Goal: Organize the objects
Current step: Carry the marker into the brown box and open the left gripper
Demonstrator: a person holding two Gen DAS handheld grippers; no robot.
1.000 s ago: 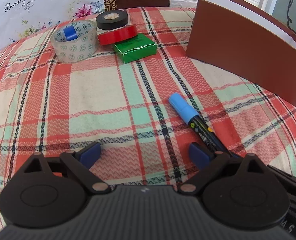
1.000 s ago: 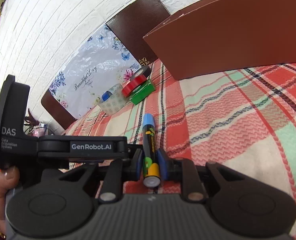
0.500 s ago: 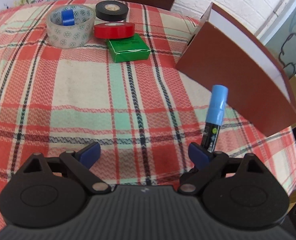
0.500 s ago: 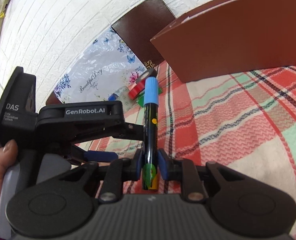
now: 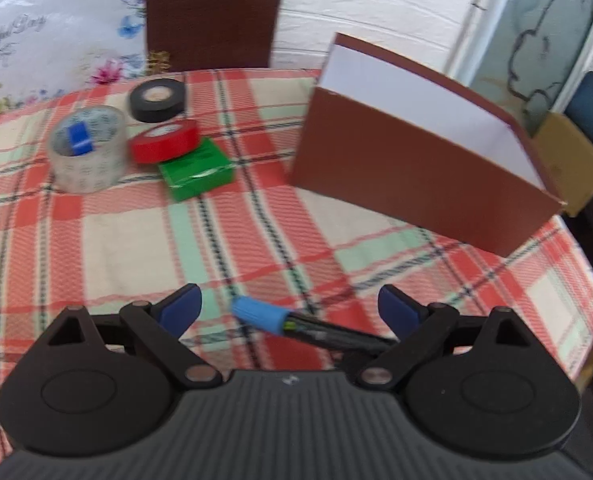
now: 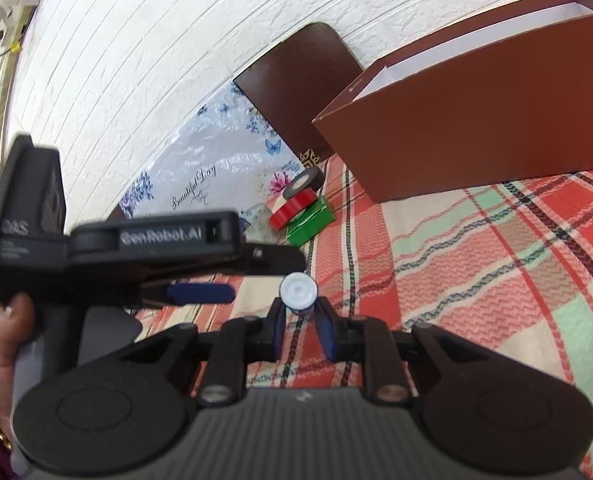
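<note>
A marker with a light blue cap point(image 5: 259, 315) and black barrel hangs above the plaid tablecloth point(image 5: 136, 240). My right gripper point(image 6: 301, 314) is shut on its barrel, and in the right wrist view the cap end point(image 6: 298, 290) faces the camera. My left gripper point(image 5: 290, 306) is open. The marker crosses the gap between its blue pads point(image 5: 182, 307) without touching either. Behind, an open brown box point(image 5: 408, 184) with a white inside stands on the cloth.
At the back left sit a clear tape roll point(image 5: 88, 156), a black roll point(image 5: 158, 100), a red roll point(image 5: 164, 146) leaning on a green packet point(image 5: 196, 172). A dark chair back point(image 5: 212, 12) stands behind the table. A hand point(image 6: 12, 340) holds the left tool.
The right gripper lifted and swung the marker, so its cap now points leftward between the left fingers. The left gripper rose and tilted up, showing more of the box and wall.
</note>
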